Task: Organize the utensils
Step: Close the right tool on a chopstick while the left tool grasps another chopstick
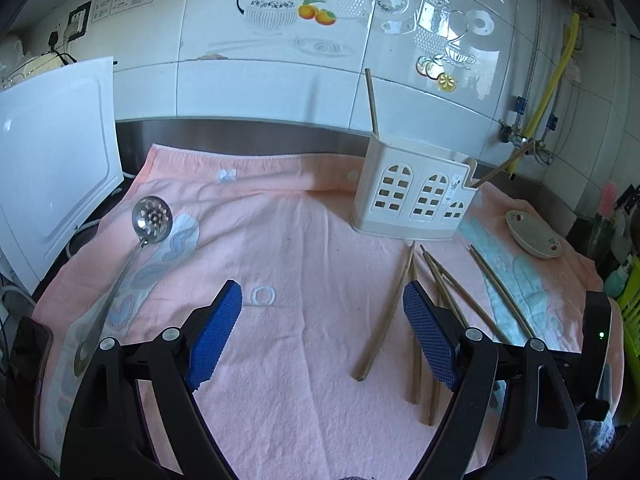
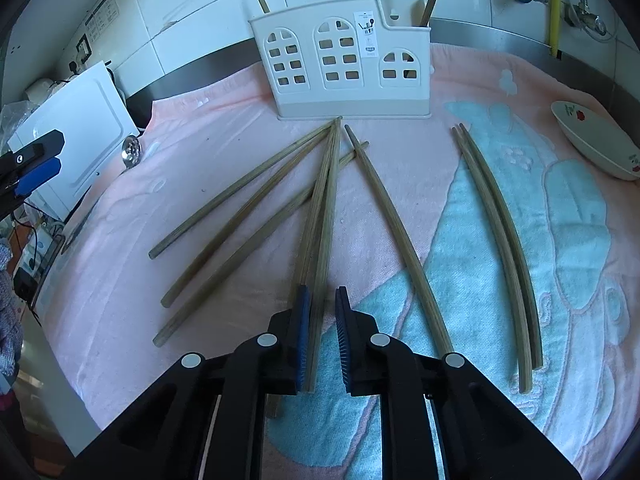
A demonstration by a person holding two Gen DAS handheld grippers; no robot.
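The right gripper is set low over the pink and pale-blue patterned towel that covers the counter, and its blue-padded fingers are drawn nearly together around the near end of a pair of long brown bamboo chopsticks. One stick of the pair is seen lying against the left pad; a narrow gap is left before the right pad, so whether the grip is fully closed on both sticks cannot be told.

The long axis of this pair runs straight away from the fingers, almost in line with the direction in which the gripper points, and its far tips end just in front of the white plastic utensil holder with arched window cut-outs. The holder is therefore directly ahead along the same line, which is judged to be the relation on which the coming lift and carry depends: the sticks would have to be tipped upright before they could be dropped into a compartment, where single chopsticks already stand at either end.

Other loose chopsticks are fanned out to the left and right of the gripped pair.

The left gripper is held with its fingers wide apart and nothing between them, well clear of the holder, with a perforated steel skimmer spoon lying off to its left. The right hand is plainly the nearer one.
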